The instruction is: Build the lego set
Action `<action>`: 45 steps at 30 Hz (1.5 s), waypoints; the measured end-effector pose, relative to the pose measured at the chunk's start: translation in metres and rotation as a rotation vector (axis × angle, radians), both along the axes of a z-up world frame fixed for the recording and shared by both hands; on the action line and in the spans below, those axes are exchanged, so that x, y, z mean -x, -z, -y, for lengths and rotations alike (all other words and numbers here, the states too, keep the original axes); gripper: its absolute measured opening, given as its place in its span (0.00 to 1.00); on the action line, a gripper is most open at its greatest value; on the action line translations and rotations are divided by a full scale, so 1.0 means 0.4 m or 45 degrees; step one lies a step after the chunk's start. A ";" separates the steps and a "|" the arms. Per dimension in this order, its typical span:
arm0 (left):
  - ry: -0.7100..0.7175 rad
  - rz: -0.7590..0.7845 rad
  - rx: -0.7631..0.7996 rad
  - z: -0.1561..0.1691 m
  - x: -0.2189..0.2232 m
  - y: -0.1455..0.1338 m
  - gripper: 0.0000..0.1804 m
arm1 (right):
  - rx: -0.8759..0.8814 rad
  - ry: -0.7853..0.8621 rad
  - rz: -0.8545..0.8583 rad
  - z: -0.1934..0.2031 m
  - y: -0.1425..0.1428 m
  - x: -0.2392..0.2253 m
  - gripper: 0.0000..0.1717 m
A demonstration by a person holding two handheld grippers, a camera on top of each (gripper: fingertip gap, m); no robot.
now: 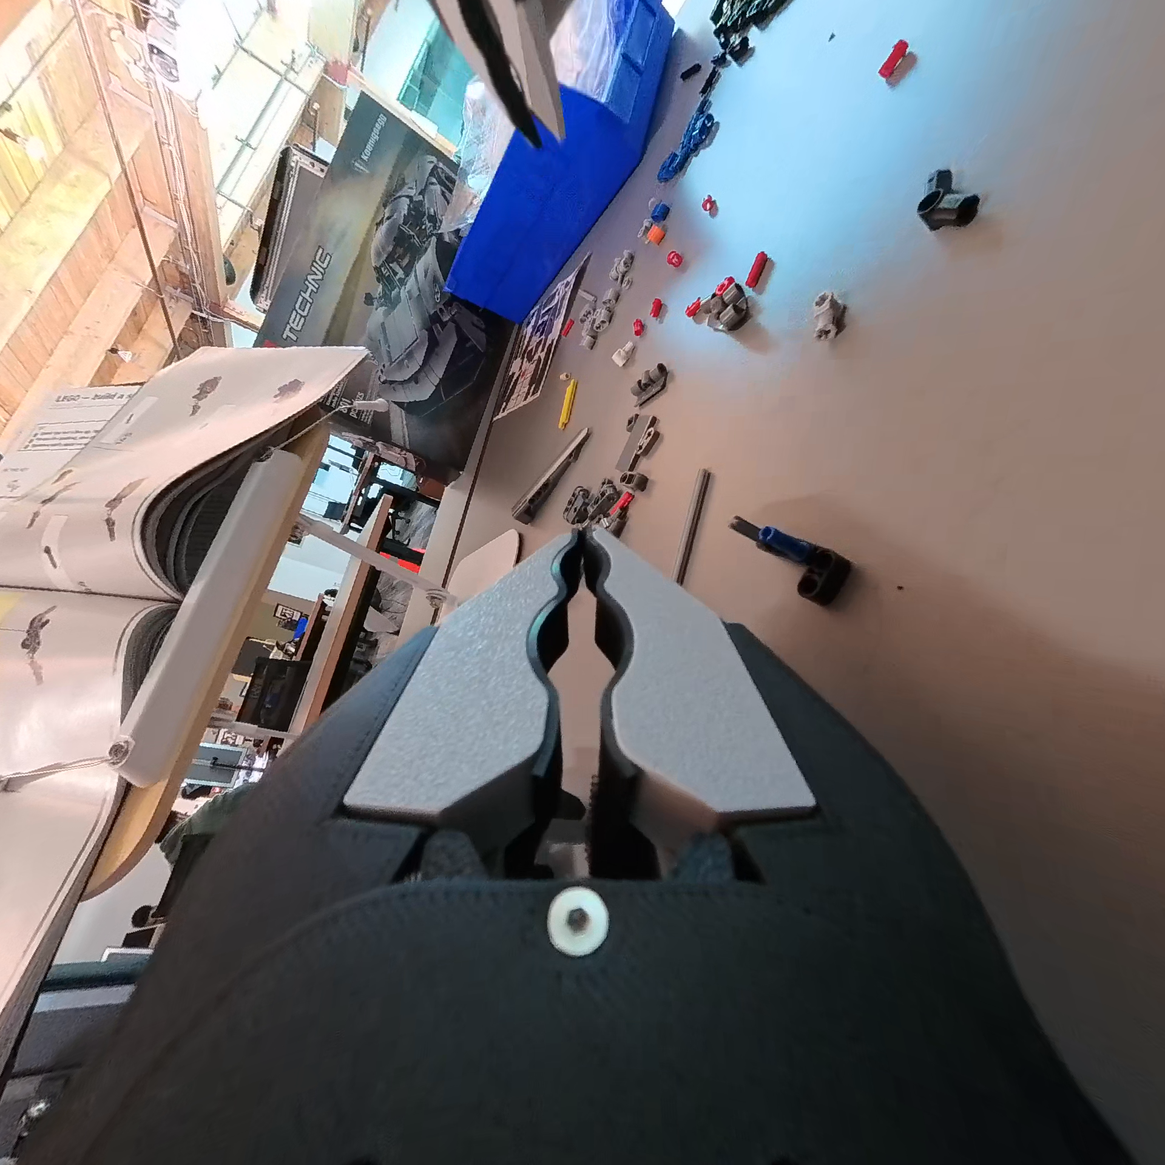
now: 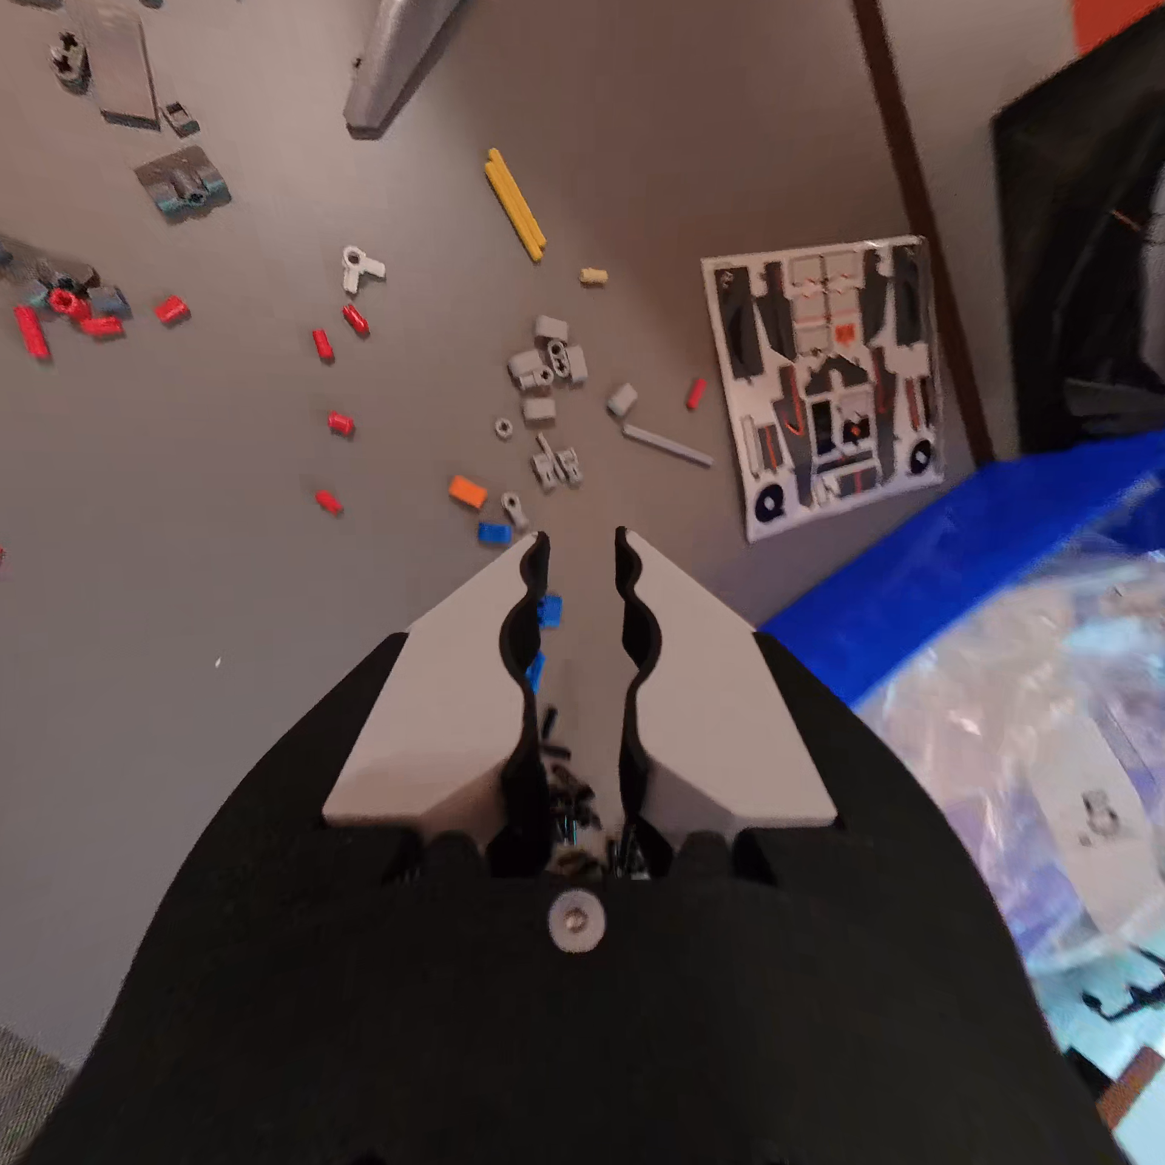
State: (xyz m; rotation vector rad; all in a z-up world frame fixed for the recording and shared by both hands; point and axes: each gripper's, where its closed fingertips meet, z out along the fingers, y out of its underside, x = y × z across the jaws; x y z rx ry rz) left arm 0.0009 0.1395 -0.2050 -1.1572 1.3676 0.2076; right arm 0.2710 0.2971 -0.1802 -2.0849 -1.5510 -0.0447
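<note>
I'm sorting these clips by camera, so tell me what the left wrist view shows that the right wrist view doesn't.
Only the left wrist view: the left gripper with its fingertips together, nearest a cluster of dark grey pieces; an open booklet on a stand; a dark printed box; a black connector with a blue pin.

Only the right wrist view: the space between the right gripper fingertips, open over bare table, and small black pins beneath it.

Both: the blue bin, sticker sheet, yellow axle, orange piece, scattered red and grey pieces.

Matt grey table (image 2: 189, 599), glossy plastic bricks (image 2: 548, 365), crinkled clear bags (image 2: 1021, 725).
</note>
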 end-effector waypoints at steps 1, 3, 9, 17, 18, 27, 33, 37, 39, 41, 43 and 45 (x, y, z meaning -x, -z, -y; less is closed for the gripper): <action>0.003 0.004 -0.001 0.001 0.000 -0.002 0.00 | -0.035 0.024 -0.004 0.010 -0.019 -0.023 0.10; 0.005 0.011 -0.002 0.003 0.000 -0.006 0.00 | -0.086 0.077 -0.012 0.036 -0.052 -0.070 0.10; 0.001 0.010 -0.010 0.006 0.004 -0.007 0.00 | -0.160 0.235 0.003 0.116 -0.096 -0.211 0.07; -0.040 0.002 -0.051 -0.007 0.020 -0.017 0.00 | -0.129 0.403 0.024 0.208 -0.070 -0.378 0.06; -0.049 -0.003 -0.062 -0.011 0.024 -0.019 0.00 | -0.118 0.418 0.019 0.217 -0.061 -0.392 0.06; -0.147 -0.014 -0.130 -0.046 0.065 -0.041 0.00 | -0.030 0.497 -0.132 0.224 0.030 -0.419 0.09; -0.166 -0.030 -0.148 -0.052 0.071 -0.042 0.00 | 0.095 0.539 -0.226 0.178 0.120 -0.399 0.11; -0.166 -0.024 -0.130 -0.055 0.071 -0.039 0.00 | 0.110 0.554 -0.213 0.153 0.152 -0.402 0.12; -0.167 -0.003 -0.123 -0.055 0.073 -0.045 0.00 | 0.128 0.575 -0.229 0.145 0.161 -0.403 0.12; -0.169 0.005 -0.126 -0.056 0.076 -0.050 0.00 | 0.155 0.594 -0.261 0.139 0.169 -0.401 0.12; -0.172 0.006 -0.132 -0.057 0.079 -0.055 0.00 | 0.181 0.610 -0.271 0.136 0.180 -0.403 0.13; -0.170 0.013 -0.130 -0.056 0.079 -0.057 0.00 | 0.207 0.622 -0.283 0.134 0.191 -0.403 0.13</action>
